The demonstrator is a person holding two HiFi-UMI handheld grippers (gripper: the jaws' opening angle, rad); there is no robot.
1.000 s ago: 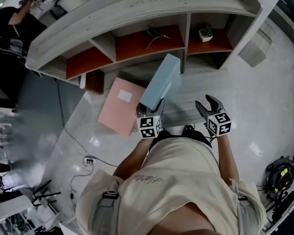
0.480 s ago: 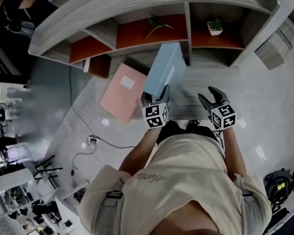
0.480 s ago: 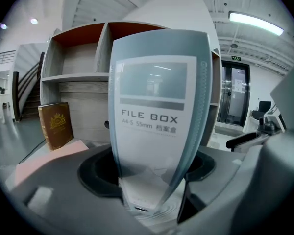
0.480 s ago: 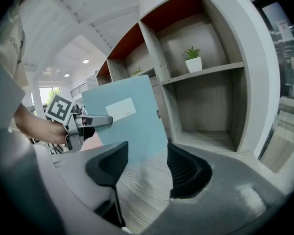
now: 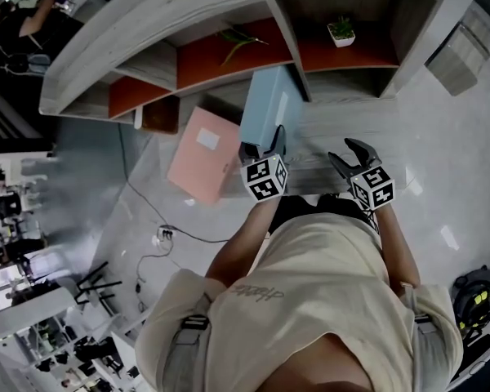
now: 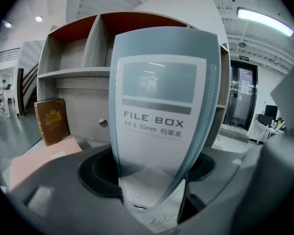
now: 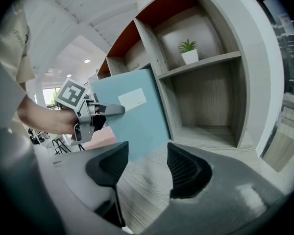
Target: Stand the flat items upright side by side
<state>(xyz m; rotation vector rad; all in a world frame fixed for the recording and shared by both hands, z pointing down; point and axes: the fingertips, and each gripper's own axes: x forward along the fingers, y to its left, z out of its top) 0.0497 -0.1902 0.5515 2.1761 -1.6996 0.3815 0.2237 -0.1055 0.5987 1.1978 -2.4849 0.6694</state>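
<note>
I'm clenching my left claw (image 5: 262, 145) on the upright blue file box (image 5: 271, 104). My right claw (image 7: 147, 153) is hanging released just right of it, and a pink folder (image 5: 200, 155) is lying left of the left claw.

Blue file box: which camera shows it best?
The left gripper view: the file box fills the picture, its spine label readable, clamped in the left claw. The right gripper view shows the file box side-on; the head view gives only a glimpse from above.
</note>
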